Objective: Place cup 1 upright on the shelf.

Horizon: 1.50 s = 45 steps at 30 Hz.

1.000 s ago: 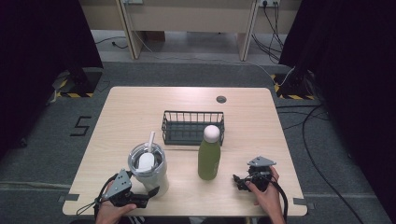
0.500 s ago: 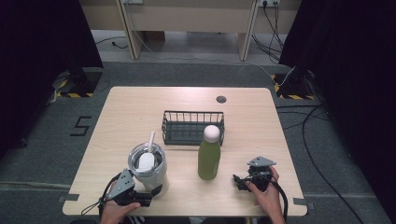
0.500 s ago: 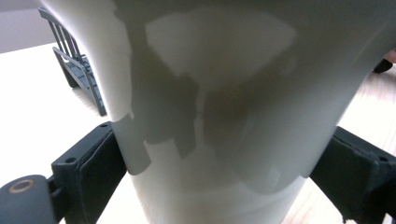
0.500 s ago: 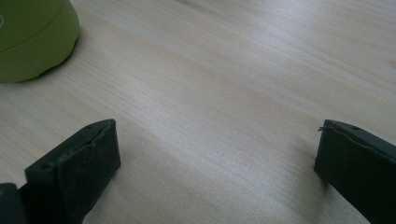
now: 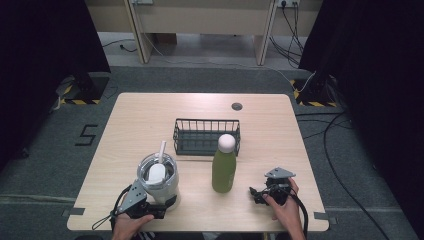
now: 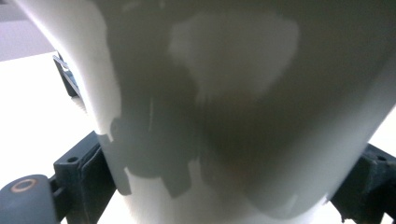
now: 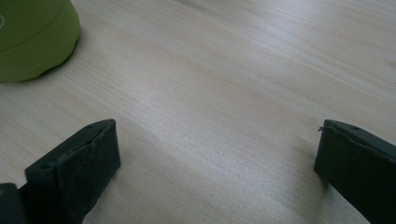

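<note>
1. The tumbler (image 5: 159, 181), a pale steel cup with a clear lid and a white straw, is seen standing upright on the table (image 5: 150, 120), near its front-left edge.
2. The left gripper (image 5: 159, 210) is placed at the tumbler's base; in the left gripper view the cup wall (image 6: 224, 116) is shown between the two black jaws, which lie against or just beside its sides, so the claw is judged to be grasping the tumbler (actual contact of the pads cannot be confirmed).
3. The right gripper (image 5: 261, 192) is rested on the table near the front-right edge, its claw released; only bare wood is seen between the spread jaws, and the base of the green bottle (image 7: 32, 37) is shown apart from them.
4. The green bottle (image 5: 224, 165), capped in white, is seen upright just in front of the wire basket (image 5: 206, 136), which holds nothing.
5. Progress is judged as early: a grip is taken, but the tumbler is not yet lifted, and neither vessel is in the basket.
6. The surface is pale wood grain with a round cable port (image 5: 236, 106); grey carpet, dark curtains, loose cables and hazard-striped tape are seen around it.
</note>
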Motion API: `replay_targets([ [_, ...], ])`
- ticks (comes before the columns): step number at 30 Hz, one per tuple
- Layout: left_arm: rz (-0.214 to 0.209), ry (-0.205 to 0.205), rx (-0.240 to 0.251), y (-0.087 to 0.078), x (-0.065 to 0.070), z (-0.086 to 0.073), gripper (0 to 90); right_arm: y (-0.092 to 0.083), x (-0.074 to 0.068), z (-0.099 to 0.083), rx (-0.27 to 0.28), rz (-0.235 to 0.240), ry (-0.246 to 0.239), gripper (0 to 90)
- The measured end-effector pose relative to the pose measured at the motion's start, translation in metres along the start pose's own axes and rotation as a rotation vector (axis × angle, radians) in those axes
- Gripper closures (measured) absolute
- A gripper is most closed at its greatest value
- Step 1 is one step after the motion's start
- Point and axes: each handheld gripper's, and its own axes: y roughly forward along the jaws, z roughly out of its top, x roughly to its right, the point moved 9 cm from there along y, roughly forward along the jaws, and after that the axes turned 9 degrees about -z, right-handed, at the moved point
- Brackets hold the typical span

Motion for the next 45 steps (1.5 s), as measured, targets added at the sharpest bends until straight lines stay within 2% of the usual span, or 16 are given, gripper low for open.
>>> replay_targets([
  [10, 0.000, 0.003, 0.025, 0.002, -0.001, 0.001, 10.3, 0.000, 0.000, 0.000, 0.001, 0.001, -0.004, 0.4],
  [17, -0.005, -0.018, 0.040, 0.003, -0.003, 0.002, 10.8, 0.000, 0.000, 0.000, 0.001, 0.001, -0.005, 0.4],
  [26, -0.006, -0.011, 0.029, 0.004, -0.003, 0.003, 10.9, 0.000, 0.000, 0.000, 0.000, 0.003, -0.003, 0.4],
  [30, 0.012, 0.004, 0.022, 0.003, -0.006, 0.004, 11.0, 0.000, 0.000, 0.000, 0.001, 0.004, -0.005, 0.4],
  [34, 0.013, -0.020, 0.039, 0.001, -0.010, 0.008, 10.9, 0.000, 0.000, 0.000, 0.000, 0.004, -0.004, 0.4],
  [45, 0.027, 0.004, 0.052, -0.002, -0.017, 0.021, 10.9, 0.000, 0.000, 0.000, 0.001, 0.004, -0.005, 0.4],
])
